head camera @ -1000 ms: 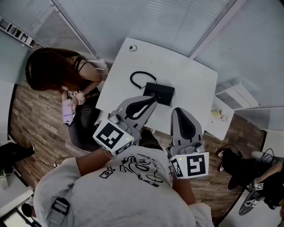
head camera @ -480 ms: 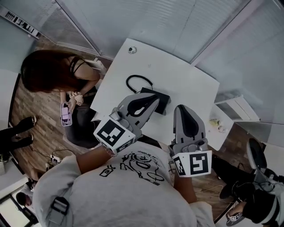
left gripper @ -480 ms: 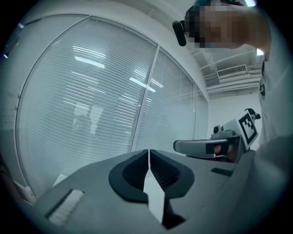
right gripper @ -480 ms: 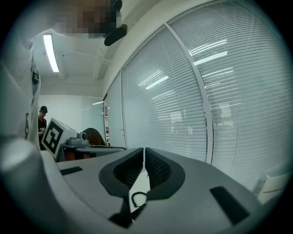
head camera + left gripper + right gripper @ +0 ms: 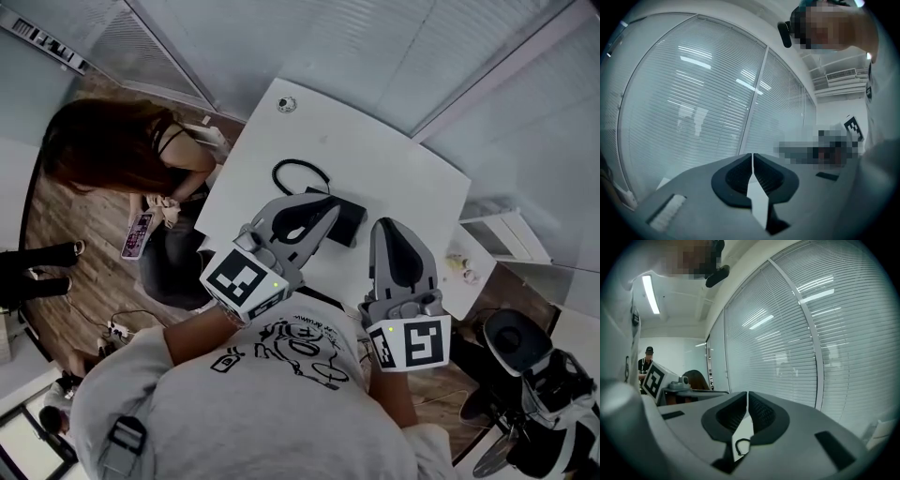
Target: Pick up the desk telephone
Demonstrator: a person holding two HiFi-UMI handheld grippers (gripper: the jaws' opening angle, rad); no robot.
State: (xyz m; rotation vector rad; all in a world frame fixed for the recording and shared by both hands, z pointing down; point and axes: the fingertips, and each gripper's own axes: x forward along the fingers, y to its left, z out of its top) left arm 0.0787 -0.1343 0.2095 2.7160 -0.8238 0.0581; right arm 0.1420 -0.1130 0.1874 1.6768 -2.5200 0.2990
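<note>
**A:** Approach stage, by the look of it; the left gripper [image 5: 322,209] and right gripper [image 5: 388,229] both hang over the near edge of the white table [image 5: 412,173], and nothing is lifted yet.

**B:** And both are clenched tight on nothing; each gripper view shows its pads pressed together, with only blinds beyond them.

**A:** The desk telephone [image 5: 349,223] lies flat near the table's middle, a little toward the near edge; the left gripper's tips cover one end of it in the head view.

**B:** It is a black box, its long axis running roughly parallel to that near edge; its cord [image 5: 277,176] loops off the end toward the table's left side, so that end faces the seated person [image 5: 122,150]; which side is the front, he cannot tell.

**A:** So next, probably: part the jaws, tip down toward the table top, and straddle the body across its short width.
</note>
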